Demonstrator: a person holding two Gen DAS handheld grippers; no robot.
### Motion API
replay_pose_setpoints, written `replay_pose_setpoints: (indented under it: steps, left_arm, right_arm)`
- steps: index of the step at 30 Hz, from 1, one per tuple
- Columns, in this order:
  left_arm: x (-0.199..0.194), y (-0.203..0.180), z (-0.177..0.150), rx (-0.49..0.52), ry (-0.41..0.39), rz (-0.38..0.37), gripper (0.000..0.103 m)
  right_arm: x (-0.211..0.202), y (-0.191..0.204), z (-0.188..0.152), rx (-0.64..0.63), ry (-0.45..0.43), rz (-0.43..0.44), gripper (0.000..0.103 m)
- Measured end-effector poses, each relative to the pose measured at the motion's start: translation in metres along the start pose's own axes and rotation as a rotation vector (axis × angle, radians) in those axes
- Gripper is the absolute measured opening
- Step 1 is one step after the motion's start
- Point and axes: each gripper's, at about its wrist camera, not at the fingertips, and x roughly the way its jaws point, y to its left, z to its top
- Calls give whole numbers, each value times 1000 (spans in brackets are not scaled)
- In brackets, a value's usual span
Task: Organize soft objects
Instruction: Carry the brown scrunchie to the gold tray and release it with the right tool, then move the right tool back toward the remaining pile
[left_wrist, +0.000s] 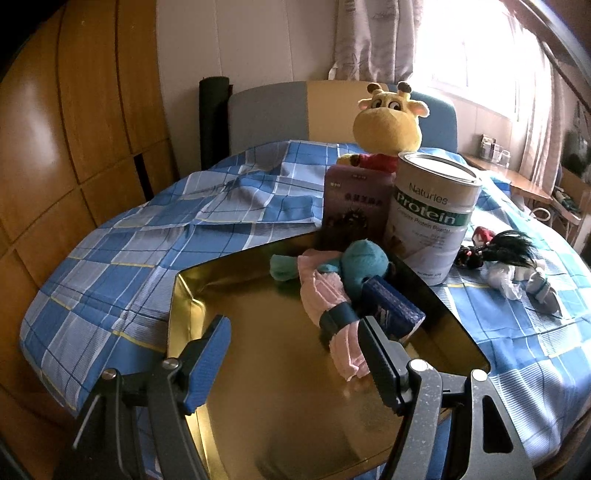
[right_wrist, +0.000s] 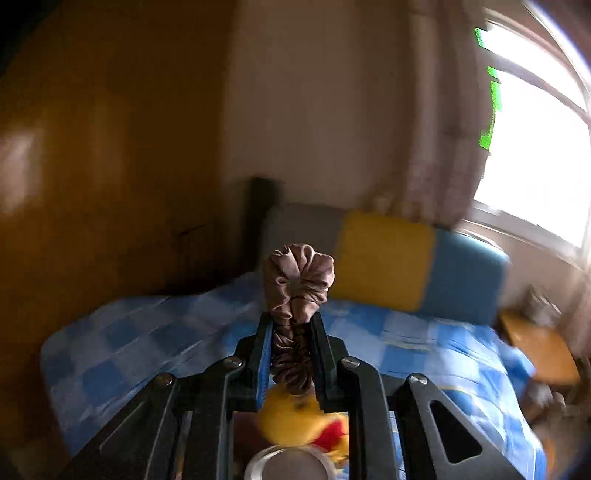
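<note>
A gold tray (left_wrist: 258, 387) lies on the bed under my left gripper (left_wrist: 291, 343), which is open and empty above it. A teal plush in a pink dress (left_wrist: 332, 284) lies in the tray beside a blue box (left_wrist: 393, 308). A yellow giraffe plush (left_wrist: 388, 125) sits behind the purple box and also shows blurred below my right gripper (right_wrist: 295, 421). A dark-haired doll (left_wrist: 498, 254) lies on the bedspread at the right. My right gripper (right_wrist: 291, 321) is shut on a brown scrunchie (right_wrist: 297, 284), held high above the bed.
A protein powder can (left_wrist: 432, 218) and a purple box (left_wrist: 356, 203) stand at the tray's far edge. The blue checked bedspread (left_wrist: 147, 240) covers the bed. A wooden wardrobe (left_wrist: 74, 110) stands at the left, a bedside table (left_wrist: 517, 181) at the right.
</note>
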Motion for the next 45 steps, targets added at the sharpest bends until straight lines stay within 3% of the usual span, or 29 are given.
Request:
replay_pose_setpoints:
  steps: [8, 14, 17, 23, 31, 39, 45]
  left_arm:
    - [-4, 3, -3, -2, -2, 16, 72]
    - [-7, 6, -5, -9, -5, 30, 72]
    - [-8, 6, -7, -7, -5, 37, 72]
    - [-10, 6, -8, -11, -5, 38, 72]
    - [-13, 3, -11, -6, -3, 41, 74]
    - [-4, 5, -18, -28, 35, 42, 76]
    - [1, 12, -20, -66, 60, 44, 76]
  right_arm:
    - [53, 73, -103, -140, 289, 223, 17]
    - [63, 92, -202, -125, 489, 289, 17]
    - [53, 94, -243, -92, 543, 300, 17]
    - [42, 106, -282, -75, 601, 325, 17]
    - [56, 123, -314, -118, 659, 268, 20]
    - [65, 119, -328, -80, 646, 190, 39]
    - [55, 108, -330, -37, 607, 164, 40]
